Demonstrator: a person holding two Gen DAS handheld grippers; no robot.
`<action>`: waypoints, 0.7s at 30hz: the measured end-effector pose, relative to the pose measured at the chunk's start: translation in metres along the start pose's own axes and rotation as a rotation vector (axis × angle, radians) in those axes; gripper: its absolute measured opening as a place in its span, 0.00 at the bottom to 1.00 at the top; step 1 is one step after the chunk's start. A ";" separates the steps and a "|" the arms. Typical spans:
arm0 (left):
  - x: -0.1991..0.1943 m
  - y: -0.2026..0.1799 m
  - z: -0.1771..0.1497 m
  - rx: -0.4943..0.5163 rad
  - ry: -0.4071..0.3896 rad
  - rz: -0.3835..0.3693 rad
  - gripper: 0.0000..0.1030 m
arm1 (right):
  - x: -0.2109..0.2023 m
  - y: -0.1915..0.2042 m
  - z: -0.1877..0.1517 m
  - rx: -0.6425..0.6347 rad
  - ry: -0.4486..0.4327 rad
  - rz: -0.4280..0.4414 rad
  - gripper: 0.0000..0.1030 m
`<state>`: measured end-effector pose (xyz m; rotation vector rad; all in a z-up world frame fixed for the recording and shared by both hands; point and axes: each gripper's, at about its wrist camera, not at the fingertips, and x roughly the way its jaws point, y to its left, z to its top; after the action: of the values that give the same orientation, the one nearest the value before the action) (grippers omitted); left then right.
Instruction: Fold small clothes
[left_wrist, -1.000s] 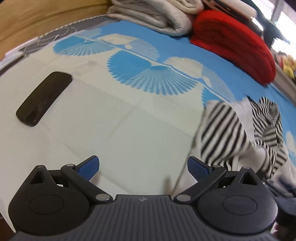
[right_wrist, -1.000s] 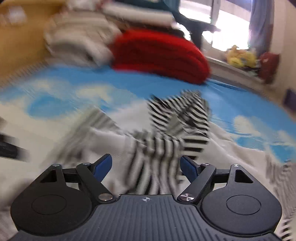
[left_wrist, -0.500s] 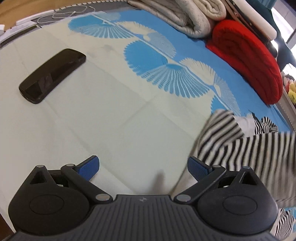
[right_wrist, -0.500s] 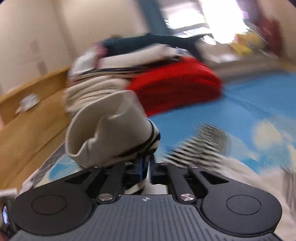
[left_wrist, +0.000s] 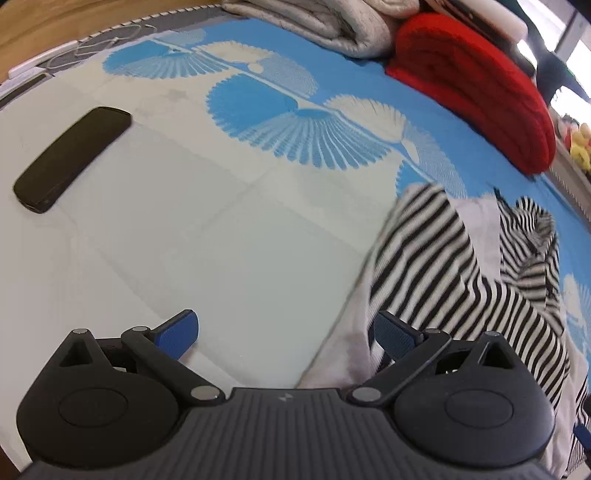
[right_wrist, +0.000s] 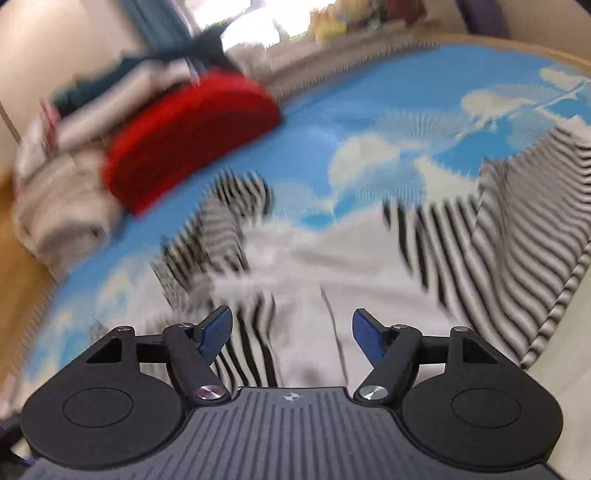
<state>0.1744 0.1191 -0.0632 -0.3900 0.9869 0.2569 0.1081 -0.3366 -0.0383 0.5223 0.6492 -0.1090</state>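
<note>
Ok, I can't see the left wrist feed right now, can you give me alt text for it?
The left hand-held gripper hangs open over a pale mat, nothing between its blue fingertips. A crumpled black-and-white striped garment lies at the right. A black remote-like object lies at the left, with a folded red blanket at the far edge.

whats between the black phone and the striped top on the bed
Only bare sheet, pale with creases, lies between the phone and the striped top. That shows in the left wrist view.
</note>
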 end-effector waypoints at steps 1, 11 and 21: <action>0.002 -0.004 -0.002 0.016 0.005 -0.002 0.99 | 0.013 0.002 -0.002 -0.018 0.024 -0.037 0.71; 0.004 -0.020 -0.008 0.080 -0.006 -0.008 0.99 | 0.045 0.025 -0.012 -0.116 0.049 -0.095 0.05; 0.005 -0.012 -0.007 0.072 -0.010 0.013 0.99 | 0.018 0.012 0.013 -0.107 -0.131 -0.129 0.04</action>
<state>0.1767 0.1055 -0.0687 -0.3166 0.9859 0.2339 0.1322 -0.3316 -0.0356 0.3672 0.5571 -0.2269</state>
